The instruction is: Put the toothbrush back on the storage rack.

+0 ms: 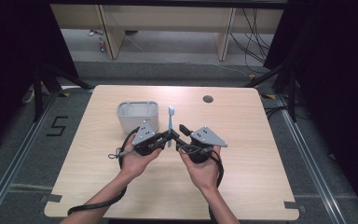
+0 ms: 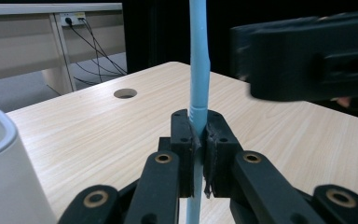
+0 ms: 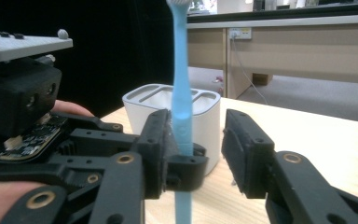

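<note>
Pale-blue toothbrush (image 2: 199,60) stands upright, white-headed, clamped by the left gripper (image 2: 199,144); right gripper (image 3: 198,149) spread apart around it.

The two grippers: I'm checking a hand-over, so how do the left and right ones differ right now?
The left gripper is shut on the blue toothbrush, pads pressed to its handle; the right gripper is open, jaws apart either side of that handle. In the high view the left gripper sits beside the white holder, while the right gripper is farther from it. Both are hand-held above the table, with black jaws and grey top plates.
</note>
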Available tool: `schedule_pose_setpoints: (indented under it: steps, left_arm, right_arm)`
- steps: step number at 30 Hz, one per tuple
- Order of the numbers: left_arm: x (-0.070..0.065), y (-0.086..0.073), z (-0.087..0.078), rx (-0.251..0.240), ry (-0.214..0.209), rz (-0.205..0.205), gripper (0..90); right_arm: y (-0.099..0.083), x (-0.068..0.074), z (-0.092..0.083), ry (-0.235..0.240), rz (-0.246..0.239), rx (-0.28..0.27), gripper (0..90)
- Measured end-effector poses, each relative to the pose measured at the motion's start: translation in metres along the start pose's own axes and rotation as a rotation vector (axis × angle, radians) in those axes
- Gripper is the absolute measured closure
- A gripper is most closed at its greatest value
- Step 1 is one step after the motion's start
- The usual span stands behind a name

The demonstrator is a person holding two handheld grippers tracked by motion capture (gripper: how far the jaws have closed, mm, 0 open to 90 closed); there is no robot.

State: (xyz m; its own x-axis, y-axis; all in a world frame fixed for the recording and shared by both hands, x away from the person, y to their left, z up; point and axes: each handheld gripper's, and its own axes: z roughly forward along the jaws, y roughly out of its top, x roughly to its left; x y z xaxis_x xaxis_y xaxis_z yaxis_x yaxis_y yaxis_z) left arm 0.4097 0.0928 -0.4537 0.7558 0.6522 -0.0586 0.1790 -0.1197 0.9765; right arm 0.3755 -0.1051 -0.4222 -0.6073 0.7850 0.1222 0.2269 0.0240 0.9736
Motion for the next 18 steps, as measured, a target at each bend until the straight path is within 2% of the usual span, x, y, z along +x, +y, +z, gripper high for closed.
schedule_pose_setpoints:
  steps: [1, 12, 13, 16, 18]
  left_arm:
    - [0.001, 0.000, -0.001, -0.002, 0.003, 0.003, 83.2]
    - [0.011, 0.003, -0.013, -0.020, 0.041, 0.017, 83.2]
    - [0.013, 0.003, -0.014, -0.024, 0.044, 0.018, 83.2]
    - [0.018, 0.005, -0.019, -0.035, 0.058, 0.012, 83.2]
    - [0.019, 0.005, -0.020, -0.038, 0.062, 0.011, 83.2]
  right_arm:
    - [0.001, -0.003, -0.004, -0.011, -0.019, -0.002, 57.2]
    - [-0.003, -0.027, -0.024, -0.040, -0.040, 0.045, 56.2]
    - [-0.004, -0.030, -0.026, -0.054, -0.057, 0.044, 56.3]
    - [-0.009, -0.043, -0.037, -0.081, -0.064, 0.056, 55.9]
    - [-0.009, -0.045, -0.039, -0.099, -0.079, 0.062, 55.8]
